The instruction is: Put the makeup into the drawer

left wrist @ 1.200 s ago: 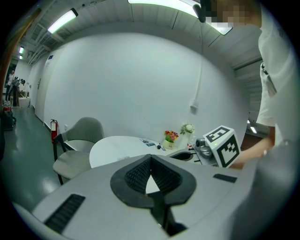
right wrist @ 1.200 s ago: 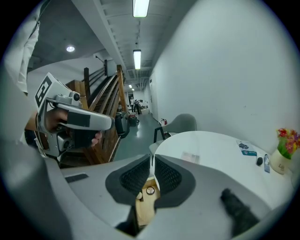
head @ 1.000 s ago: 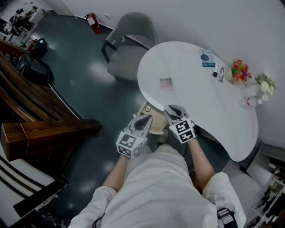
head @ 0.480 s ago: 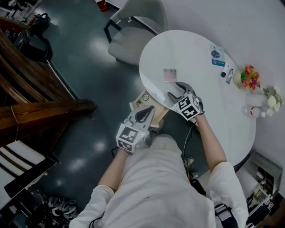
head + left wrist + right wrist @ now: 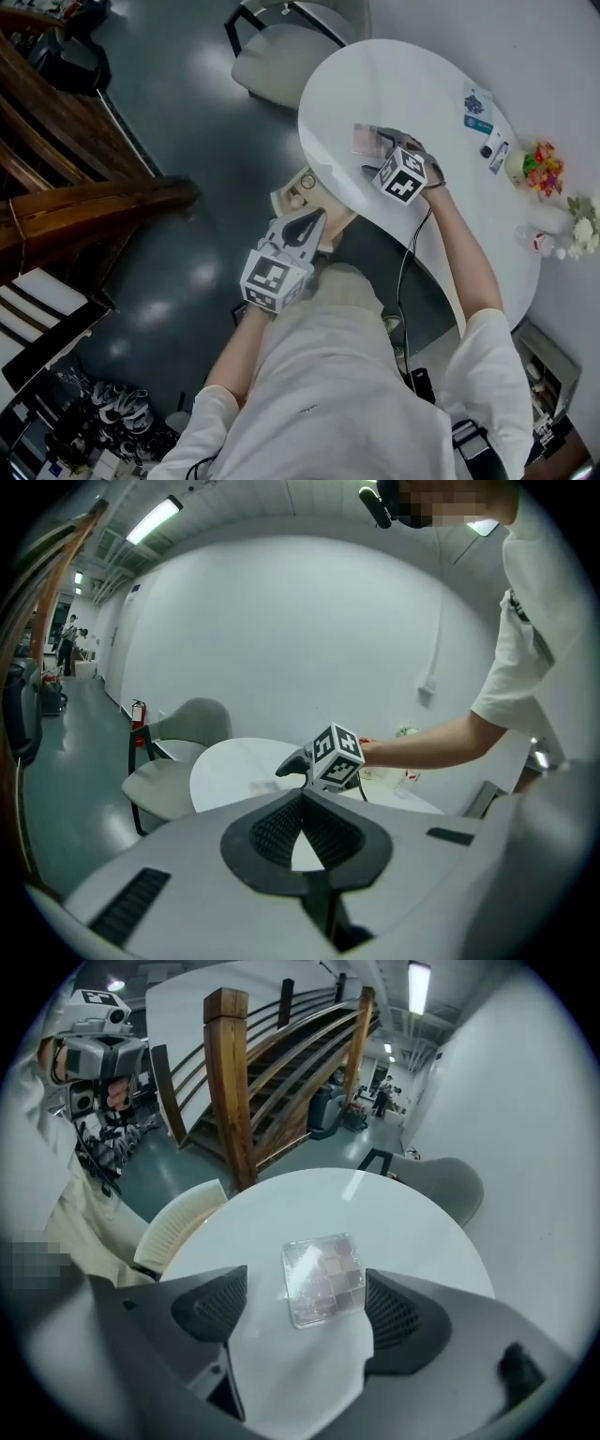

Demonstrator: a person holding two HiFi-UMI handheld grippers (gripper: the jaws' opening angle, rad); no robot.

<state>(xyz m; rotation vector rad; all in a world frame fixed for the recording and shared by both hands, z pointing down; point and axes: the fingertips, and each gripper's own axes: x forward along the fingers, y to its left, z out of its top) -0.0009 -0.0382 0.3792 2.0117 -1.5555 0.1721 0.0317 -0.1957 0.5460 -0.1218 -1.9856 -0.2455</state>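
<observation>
The right hand-held gripper (image 5: pixel 377 156) pointed down, its jaws just opened wide and spread either side of the makeup palette (image 5: pixel 323 1279). The palette lay flat and unpinched on the white tabletop (image 5: pixel 422 84). Nearer and to the left, off the tabletop, the left hand-held gripper (image 5: pixel 302 228) had its jaws pressed together, empty.

Plain glossy white for the table (image 5: pixel 441 216). Clear-lidded palette (image 5: pixel 323 1279) chequered in pale pink, beige and mauve squares. Light grey shells on the left gripper (image 5: pixel 302 795) and right gripper (image 5: pixel 305 1290), with black ribbed pads (image 5: pixel 405 1309) and white cubes (image 5: pixel 404 176) carrying black square markers. Pale tan wood for the drawer (image 5: pixel 305 192) by the table's left edge. Dark teal-grey floor (image 5: pixel 197 141) with pale glare patches. Warm brown stairs (image 5: pixel 84 202) at far left. Grey chair (image 5: pixel 281 52) beyond the table. Red, yellow and green flowers (image 5: pixel 539 167) at far right, a blue-and-white card (image 5: pixel 476 105) close by. White shirt (image 5: pixel 328 394), white wall (image 5: pixel 281 630), red extinguisher (image 5: pixel 139 712).
</observation>
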